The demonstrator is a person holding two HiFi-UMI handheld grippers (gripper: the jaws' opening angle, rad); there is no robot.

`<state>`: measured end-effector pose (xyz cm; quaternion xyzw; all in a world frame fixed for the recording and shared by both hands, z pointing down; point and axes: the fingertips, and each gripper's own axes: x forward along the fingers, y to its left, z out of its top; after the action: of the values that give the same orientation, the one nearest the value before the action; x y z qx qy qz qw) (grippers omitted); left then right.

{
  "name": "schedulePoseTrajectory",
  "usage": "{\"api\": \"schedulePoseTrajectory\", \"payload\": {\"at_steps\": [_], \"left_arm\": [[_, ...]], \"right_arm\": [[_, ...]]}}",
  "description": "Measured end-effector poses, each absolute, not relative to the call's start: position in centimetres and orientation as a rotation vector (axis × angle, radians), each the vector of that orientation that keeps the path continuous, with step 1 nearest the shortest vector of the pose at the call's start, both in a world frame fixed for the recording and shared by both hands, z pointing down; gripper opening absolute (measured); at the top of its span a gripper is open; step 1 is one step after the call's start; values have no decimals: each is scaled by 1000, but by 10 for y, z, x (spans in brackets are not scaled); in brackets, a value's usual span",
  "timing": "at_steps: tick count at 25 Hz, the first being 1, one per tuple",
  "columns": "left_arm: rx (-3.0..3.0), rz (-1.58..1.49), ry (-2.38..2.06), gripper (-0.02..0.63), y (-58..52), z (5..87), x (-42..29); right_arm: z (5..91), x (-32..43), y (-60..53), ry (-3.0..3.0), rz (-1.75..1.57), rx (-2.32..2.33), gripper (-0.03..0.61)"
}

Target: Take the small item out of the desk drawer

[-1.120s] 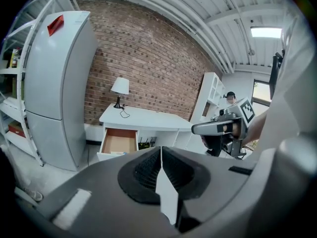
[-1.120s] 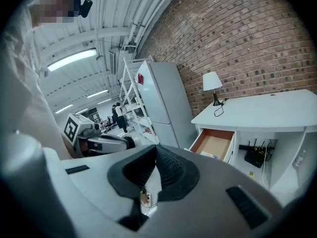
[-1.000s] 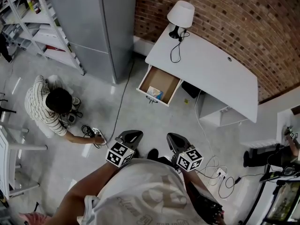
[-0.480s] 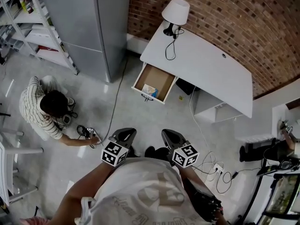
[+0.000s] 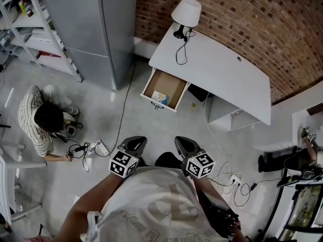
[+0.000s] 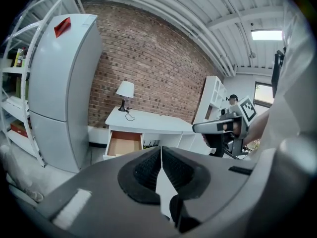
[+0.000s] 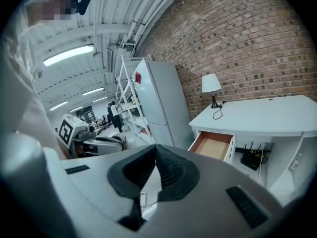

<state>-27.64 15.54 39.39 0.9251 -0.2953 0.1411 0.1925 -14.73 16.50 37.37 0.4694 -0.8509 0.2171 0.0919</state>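
The white desk (image 5: 222, 77) stands against the brick wall with its drawer (image 5: 165, 87) pulled open. A small pale box (image 5: 160, 98) lies at the drawer's front end. The open drawer (image 6: 124, 144) also shows in the left gripper view, and the drawer (image 7: 213, 147) in the right gripper view; the item is hidden in both. My left gripper (image 5: 135, 143) and right gripper (image 5: 182, 144) hang side by side close to my body, well short of the desk. In the gripper views, the left gripper (image 6: 161, 155) and the right gripper (image 7: 155, 155) have their pads together and hold nothing.
A lamp (image 5: 185, 13) with a black cord stands on the desk's far left corner. A grey fridge (image 5: 101, 24) and metal shelves (image 5: 30, 24) stand on the left. A person (image 5: 38, 122) crouches on the floor by cables. A power strip and wires (image 5: 233, 181) lie at right.
The desk and drawer have slid a little up and left in the head view. The crouching person has drawn the arm back. Both grippers stay shut in much the same place.
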Motion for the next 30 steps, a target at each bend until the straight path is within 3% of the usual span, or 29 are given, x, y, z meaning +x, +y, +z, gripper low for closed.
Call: {"api": "schedulePoseTrajectory", "payload": {"at_steps": [19, 30], "left_arm": [[2523, 497, -873, 13, 94, 415, -254], [2531, 575, -828, 14, 18, 417, -204]], "right_arm": [[403, -120, 93, -2544, 741, 1333, 6], [406, -79, 11, -2558, 782, 1331, 6]]}}
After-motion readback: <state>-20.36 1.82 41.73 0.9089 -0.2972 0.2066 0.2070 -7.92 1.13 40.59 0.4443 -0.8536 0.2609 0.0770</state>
